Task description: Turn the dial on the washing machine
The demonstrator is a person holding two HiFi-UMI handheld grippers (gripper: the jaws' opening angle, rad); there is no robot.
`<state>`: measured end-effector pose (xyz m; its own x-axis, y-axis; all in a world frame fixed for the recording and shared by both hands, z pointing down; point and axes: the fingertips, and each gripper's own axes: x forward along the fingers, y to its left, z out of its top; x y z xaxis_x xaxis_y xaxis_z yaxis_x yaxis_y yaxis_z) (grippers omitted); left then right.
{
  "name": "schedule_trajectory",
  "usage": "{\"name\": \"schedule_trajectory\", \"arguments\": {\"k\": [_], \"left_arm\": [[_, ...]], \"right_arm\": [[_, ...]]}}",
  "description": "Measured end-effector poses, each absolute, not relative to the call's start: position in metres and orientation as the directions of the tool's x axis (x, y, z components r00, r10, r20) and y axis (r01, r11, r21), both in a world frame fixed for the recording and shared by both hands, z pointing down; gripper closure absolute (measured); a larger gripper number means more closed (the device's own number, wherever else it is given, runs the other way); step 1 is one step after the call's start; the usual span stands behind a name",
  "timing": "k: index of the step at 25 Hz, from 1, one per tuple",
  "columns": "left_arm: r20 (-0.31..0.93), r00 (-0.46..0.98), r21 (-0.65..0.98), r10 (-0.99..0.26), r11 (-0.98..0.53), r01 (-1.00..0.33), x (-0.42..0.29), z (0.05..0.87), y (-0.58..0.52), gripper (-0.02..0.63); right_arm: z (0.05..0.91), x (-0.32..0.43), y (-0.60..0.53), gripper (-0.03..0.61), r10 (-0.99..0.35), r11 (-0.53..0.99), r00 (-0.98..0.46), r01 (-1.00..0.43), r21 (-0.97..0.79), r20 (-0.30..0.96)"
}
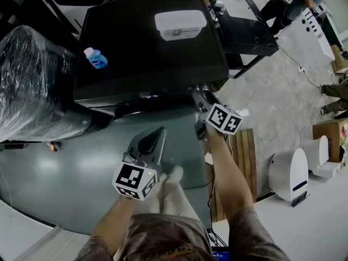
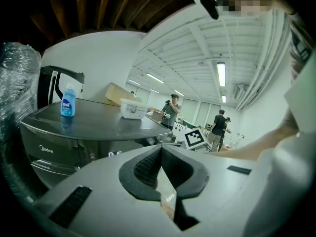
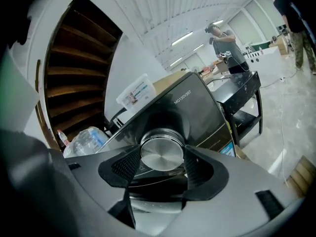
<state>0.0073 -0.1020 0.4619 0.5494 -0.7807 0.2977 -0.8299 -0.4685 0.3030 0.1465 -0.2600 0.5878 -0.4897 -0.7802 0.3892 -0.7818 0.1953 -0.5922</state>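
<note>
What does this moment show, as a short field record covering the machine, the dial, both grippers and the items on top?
Machine: dark washing machine, seen from above
Dial: round metal dial on the front panel
Right gripper: jaws closed on the dial's sides
Left gripper: jaws together, nothing between them, held back from the machine
On top: blue bottle, white lidded box

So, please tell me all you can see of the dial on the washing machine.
The dial is a round knob with a flat face of brushed silver metal and a bright ring around it. It stands out from the dark, glossy front of the washing machine. The right tongs hold it, one black ribbed pad on each side of its rim.
</note>
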Motion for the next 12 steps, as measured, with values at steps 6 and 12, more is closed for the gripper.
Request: {"name": "schedule_trajectory", "arguments": {"k": [6, 12], "left_arm": [[0.298, 0.552, 0.304, -0.779, -0.471, -0.828, 0.0087, 0.4625, -0.0999, 0.618], [0.301, 0.551, 0.309, -0.778, -0.467, -0.828, 0.0067, 0.4655, -0.0994, 0.618]], "right_arm": [[0.5815, 0.1465, -0.2606, 0.305, -0.781, 0.169, -0.523, -0.705, -0.689, 0.342], [0.5838, 0.1466, -0.2608, 0.305, -0.785, 0.125, -0.547, -0.6, -0.79, 0.292]]}}
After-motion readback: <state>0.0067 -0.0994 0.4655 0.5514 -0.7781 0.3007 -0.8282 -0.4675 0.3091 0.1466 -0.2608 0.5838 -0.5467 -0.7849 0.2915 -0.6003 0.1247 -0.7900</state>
